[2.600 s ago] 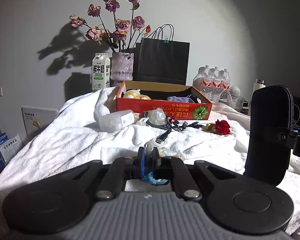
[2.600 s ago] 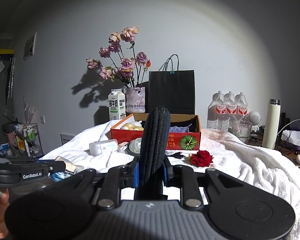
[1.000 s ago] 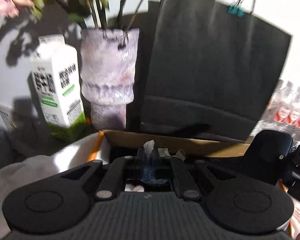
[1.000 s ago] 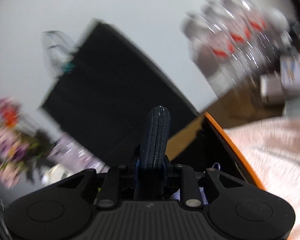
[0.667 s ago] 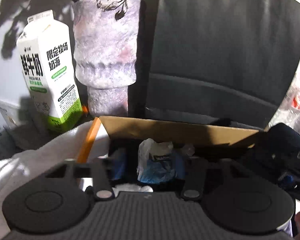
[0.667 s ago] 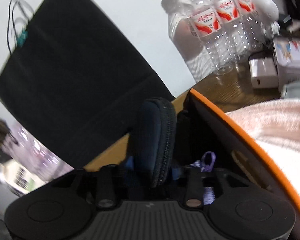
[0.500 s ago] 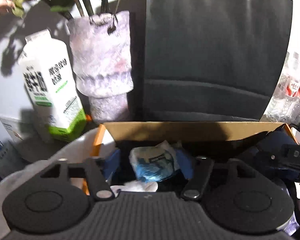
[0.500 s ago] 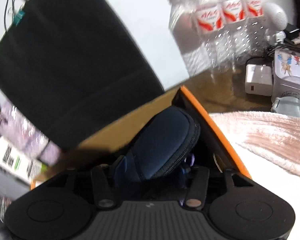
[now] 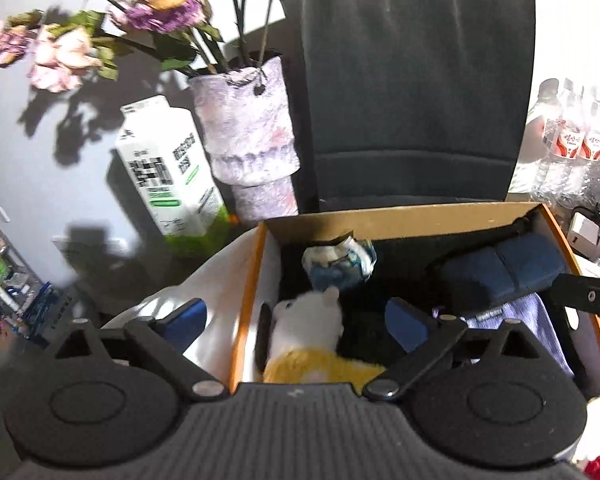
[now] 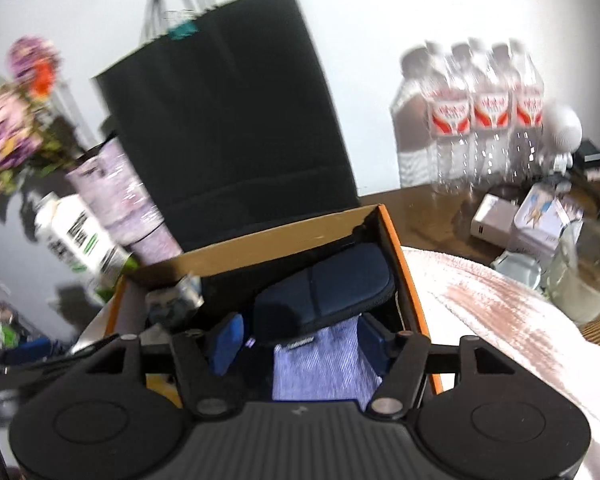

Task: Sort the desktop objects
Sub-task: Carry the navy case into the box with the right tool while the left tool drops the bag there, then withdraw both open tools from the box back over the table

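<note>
An orange cardboard box (image 9: 252, 280) stands on the white towel; it also shows in the right wrist view (image 10: 404, 264). Inside lie a crumpled blue-and-white packet (image 9: 338, 260), a white and yellow plush toy (image 9: 308, 328), a navy zip case (image 9: 500, 272) and a purple cloth (image 9: 540, 320). My left gripper (image 9: 296, 322) is open and empty above the box's left side. My right gripper (image 10: 300, 338) is open and empty over the navy zip case (image 10: 324, 292) and purple cloth (image 10: 320, 360), which lie in the box's right end.
Behind the box stand a black paper bag (image 9: 412, 96), a purple vase with dried flowers (image 9: 252, 148) and a milk carton (image 9: 172, 188). Water bottles (image 10: 472, 120), a glass (image 10: 584, 276) and small boxes (image 10: 496, 220) stand to the right. White towel (image 10: 500, 312) covers the table.
Both grippers moved to the box and opened. The blue-and-white packet dropped from my left gripper into the box; the navy case left my right gripper and lies flat inside. Both grippers have pulled back.
</note>
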